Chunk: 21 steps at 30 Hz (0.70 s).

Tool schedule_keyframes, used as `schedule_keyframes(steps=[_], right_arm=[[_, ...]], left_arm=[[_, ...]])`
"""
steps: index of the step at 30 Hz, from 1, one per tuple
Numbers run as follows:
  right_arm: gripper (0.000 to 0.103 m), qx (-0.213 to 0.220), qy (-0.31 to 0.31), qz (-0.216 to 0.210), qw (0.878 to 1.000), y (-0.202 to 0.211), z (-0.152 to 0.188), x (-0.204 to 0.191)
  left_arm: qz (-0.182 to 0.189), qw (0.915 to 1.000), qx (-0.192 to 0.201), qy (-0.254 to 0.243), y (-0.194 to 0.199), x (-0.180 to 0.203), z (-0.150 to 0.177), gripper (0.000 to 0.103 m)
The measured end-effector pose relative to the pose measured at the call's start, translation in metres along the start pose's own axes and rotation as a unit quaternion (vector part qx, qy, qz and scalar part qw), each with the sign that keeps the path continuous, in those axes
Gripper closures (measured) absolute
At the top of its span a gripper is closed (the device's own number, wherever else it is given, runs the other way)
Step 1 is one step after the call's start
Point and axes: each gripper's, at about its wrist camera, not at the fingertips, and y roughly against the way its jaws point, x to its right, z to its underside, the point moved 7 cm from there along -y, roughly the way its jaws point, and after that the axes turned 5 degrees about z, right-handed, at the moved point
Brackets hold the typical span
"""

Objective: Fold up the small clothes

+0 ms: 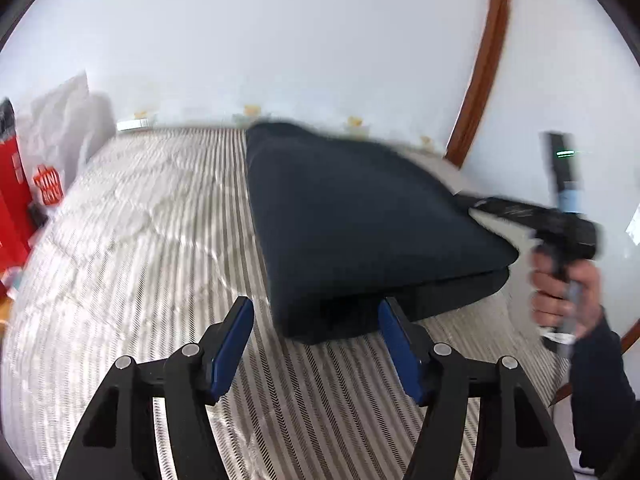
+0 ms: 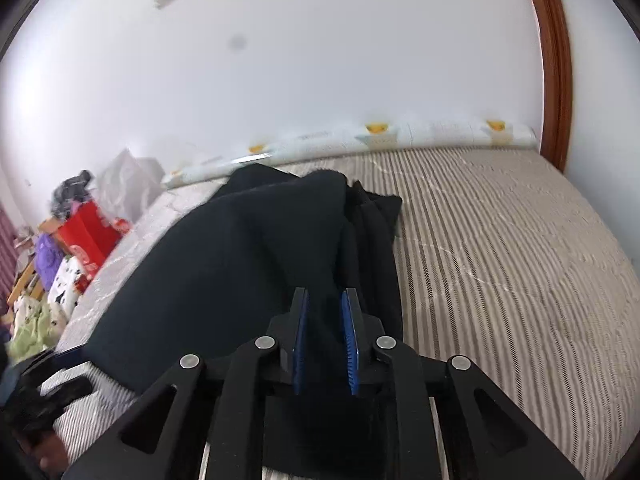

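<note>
A dark navy garment [image 1: 352, 216] lies folded on the striped bed cover [image 1: 140, 240]. My left gripper [image 1: 316, 312] is open, its blue pads on either side of the garment's near edge, gripping nothing. In the right wrist view the garment [image 2: 240, 264] bulges up and my right gripper [image 2: 325, 312] is shut on a fold of it, cloth pinched between the blue pads. The right gripper [image 1: 480, 204] also shows in the left wrist view, held by a hand at the garment's right edge.
A red box [image 1: 12, 200] and a white plastic bag [image 1: 60, 128] stand off the bed's left side. A pile of clothes and soft items [image 2: 52, 280] lies beside the bed. A white wall and a brown wooden frame [image 2: 556, 72] bound the far side.
</note>
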Motion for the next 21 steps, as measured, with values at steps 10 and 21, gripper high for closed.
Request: schedule_keyframes(steps=[10,21], right_arm=[[0.101,0.026,-0.055,-0.031,0.998,0.006,-0.007,0.024],[0.089,-0.014,-0.039,0.006,0.999,0.004,0.003,0.029]], left_arm=[[0.002,0.9981,-0.056,0.026,-0.058,-0.021,-0.026,0.038],[-0.005,0.9986,-0.053,-0.004,-0.051,-0.017,-0.026,0.038]])
